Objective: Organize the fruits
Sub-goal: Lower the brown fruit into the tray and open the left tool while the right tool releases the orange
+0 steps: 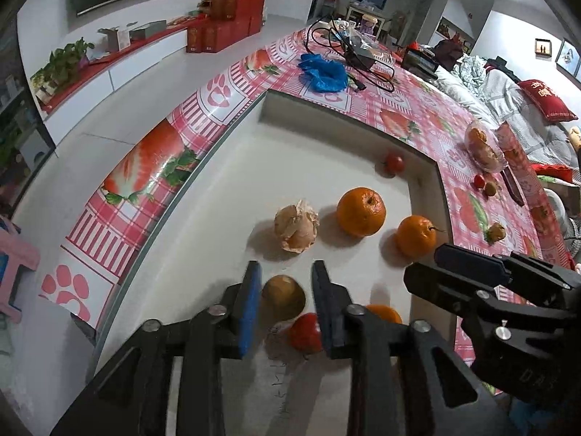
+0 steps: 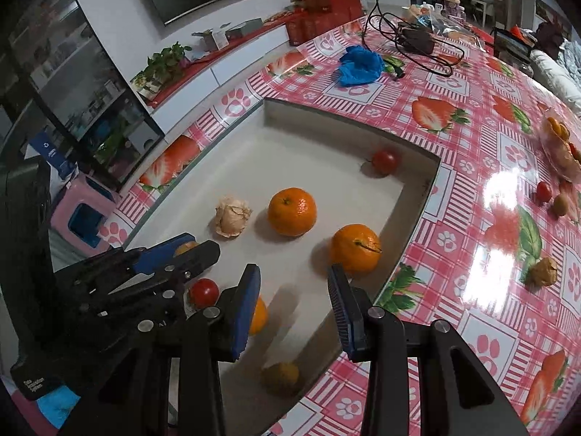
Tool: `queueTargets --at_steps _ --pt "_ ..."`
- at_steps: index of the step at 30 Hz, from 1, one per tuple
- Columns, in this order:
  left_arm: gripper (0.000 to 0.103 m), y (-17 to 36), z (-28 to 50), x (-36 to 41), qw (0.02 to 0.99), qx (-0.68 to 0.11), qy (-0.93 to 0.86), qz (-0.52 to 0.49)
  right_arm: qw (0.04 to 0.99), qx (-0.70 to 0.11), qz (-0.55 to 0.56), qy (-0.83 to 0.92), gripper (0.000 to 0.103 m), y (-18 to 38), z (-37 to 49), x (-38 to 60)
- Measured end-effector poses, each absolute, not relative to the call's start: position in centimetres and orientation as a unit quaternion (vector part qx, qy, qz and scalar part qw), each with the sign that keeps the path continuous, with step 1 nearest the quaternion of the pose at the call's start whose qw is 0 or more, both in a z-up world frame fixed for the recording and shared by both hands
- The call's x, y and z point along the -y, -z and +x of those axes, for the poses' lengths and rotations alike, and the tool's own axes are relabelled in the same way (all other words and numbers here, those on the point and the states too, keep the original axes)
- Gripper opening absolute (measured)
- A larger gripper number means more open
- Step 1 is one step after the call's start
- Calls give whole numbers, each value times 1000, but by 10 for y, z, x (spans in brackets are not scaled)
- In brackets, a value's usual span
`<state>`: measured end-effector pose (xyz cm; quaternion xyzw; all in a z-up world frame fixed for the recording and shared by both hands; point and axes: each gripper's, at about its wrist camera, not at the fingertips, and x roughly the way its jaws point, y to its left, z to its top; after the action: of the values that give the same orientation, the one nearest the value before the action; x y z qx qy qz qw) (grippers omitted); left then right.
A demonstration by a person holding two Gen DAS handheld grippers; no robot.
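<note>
Two grippers low over a white tray [image 1: 218,189] sunk in the surface [image 2: 454,218], both pointing steeply down.

Nearest the left camera, a red tomato [image 1: 305,330] and a small orange [image 1: 385,314], both partly hidden by the right finger of the left gripper [image 1: 286,267]. Jaws of that gripper apart, with a brownish-green fruit [image 1: 283,296] between the blue pads. Fruit lying on the tray floor with a sliver of gap at the right pad, so not clamped.

Alongside, the right gripper [image 2: 294,270], jaws apart too, with only bare tray between them. Below it, by the tray's near edge, a dull brown fruit [image 2: 281,378].

Further in, mid-tray:
- a papery husked fruit [image 1: 296,227]
- a large orange [image 1: 360,211] just beside it
- a stemmed orange [image 1: 415,236] near the right wall, apart from the other two

Alone in the far right corner of the tray, a second tomato [image 1: 394,163].

Beyond the tray wall, on the pink strawberry-print cloth [image 1: 152,167]:
- a loose husked fruit [image 2: 543,270]
- a cherry tomato [image 2: 543,192] just beside a small brown fruit [image 2: 561,203]
- a clear bag of oranges [image 1: 484,149] past those

Farthest along the surface, a crumpled blue bag [image 1: 323,72] and a tangle of black cables [image 1: 348,47].
</note>
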<state>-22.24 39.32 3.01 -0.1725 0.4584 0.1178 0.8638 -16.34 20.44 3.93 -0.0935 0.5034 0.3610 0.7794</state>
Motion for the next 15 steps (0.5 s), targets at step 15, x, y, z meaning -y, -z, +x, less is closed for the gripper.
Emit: queueTargets --at_steps 15 --pt "82 -47 -224 -375 867 -454 -143 -144 797 -489 -65 -347 67 -59 -160 -168"
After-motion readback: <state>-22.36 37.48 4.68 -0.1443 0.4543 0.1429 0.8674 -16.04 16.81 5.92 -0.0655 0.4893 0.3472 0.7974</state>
